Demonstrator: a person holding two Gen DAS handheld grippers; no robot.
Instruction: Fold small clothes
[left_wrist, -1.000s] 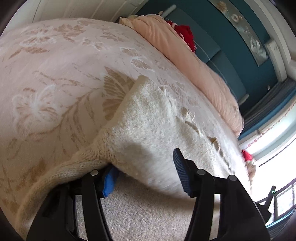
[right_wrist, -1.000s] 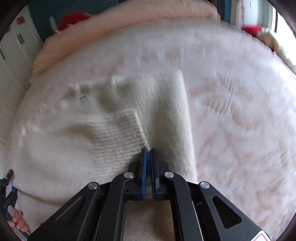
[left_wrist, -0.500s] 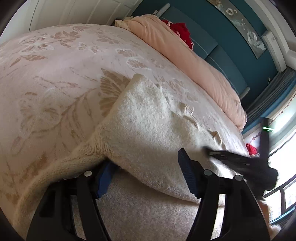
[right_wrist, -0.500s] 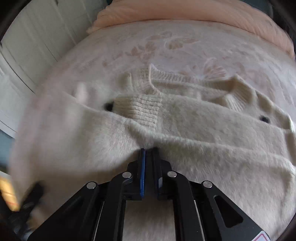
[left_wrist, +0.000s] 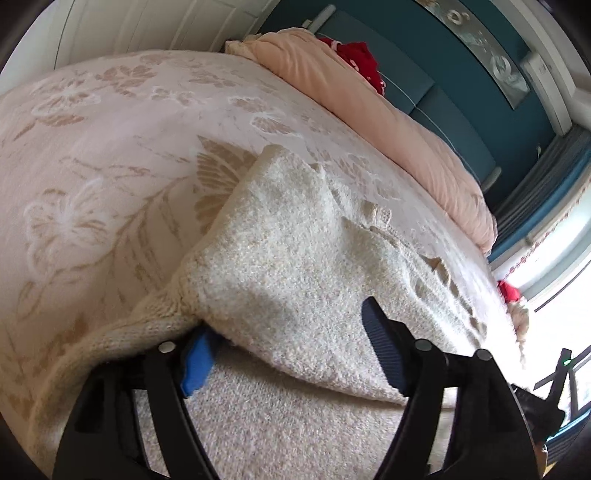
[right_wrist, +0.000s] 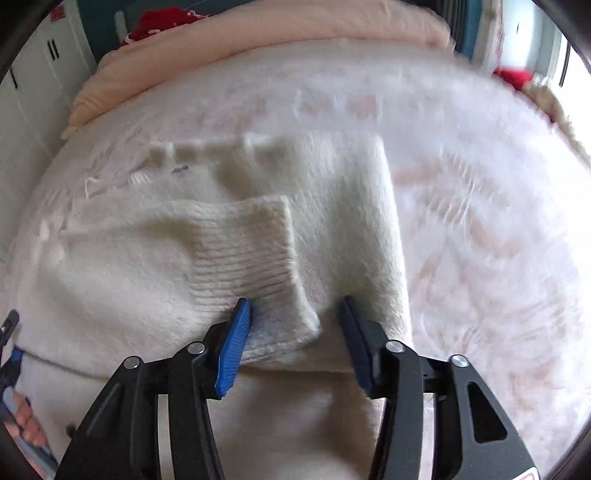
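Observation:
A cream fuzzy knit sweater (left_wrist: 295, 236) lies partly folded on a floral bedspread (left_wrist: 92, 155). My left gripper (left_wrist: 291, 356) is low over its near folded edge. Its jaws are opening, and the fold's corner lies between them with one blue pad (left_wrist: 197, 363) tucked under the edge. In the right wrist view the sweater (right_wrist: 351, 221) has a sleeve laid across its body. The sleeve's ribbed cuff (right_wrist: 258, 258) ends between the fingers of my right gripper (right_wrist: 295, 341). Those jaws are opening and the pads do not press the cuff.
A rolled peach duvet (left_wrist: 369, 110) runs along the teal headboard, with a red item (left_wrist: 354, 55) behind it. White cupboard doors (right_wrist: 26, 92) stand at the left. A hand (right_wrist: 26, 424) on the other gripper shows at the right wrist view's lower left edge.
The right gripper was shut on the ribbed cuff and now has its jaws apart, with the cuff lying loose between them. The left jaws have spread wider.

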